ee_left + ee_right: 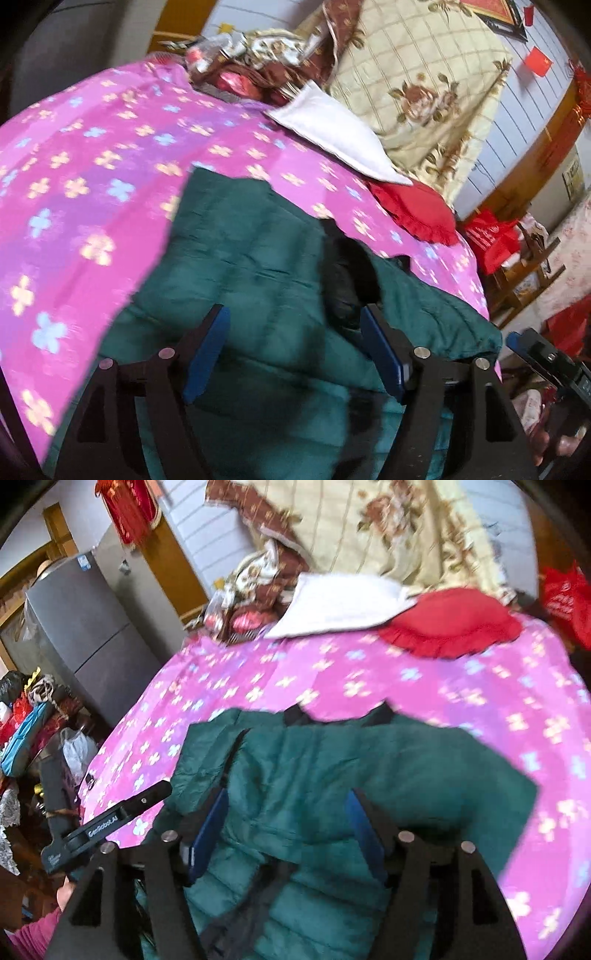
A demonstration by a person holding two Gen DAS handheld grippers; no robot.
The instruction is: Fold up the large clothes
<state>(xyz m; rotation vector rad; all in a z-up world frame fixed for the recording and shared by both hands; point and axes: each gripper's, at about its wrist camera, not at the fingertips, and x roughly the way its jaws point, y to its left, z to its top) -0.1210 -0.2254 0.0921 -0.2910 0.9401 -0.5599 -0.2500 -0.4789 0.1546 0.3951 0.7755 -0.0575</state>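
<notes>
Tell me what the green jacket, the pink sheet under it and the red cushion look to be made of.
Green jacket: probably quilted synthetic shell with padding; stitched channels puff up, surface slightly sheeny.
Pink sheet: likely thin woven cotton or polyester blend, matte, with a printed flower pattern, lying flat with soft creases.
Red cushion: smooth, faintly glossy fabric, perhaps satin-like, with a gathered frill edge; blur leaves the weave unclear.

Both your wrist cameras look steeply down, close above the green jacket [258, 266] [332, 775], facing the far quilt [424, 74] [388, 528].
</notes>
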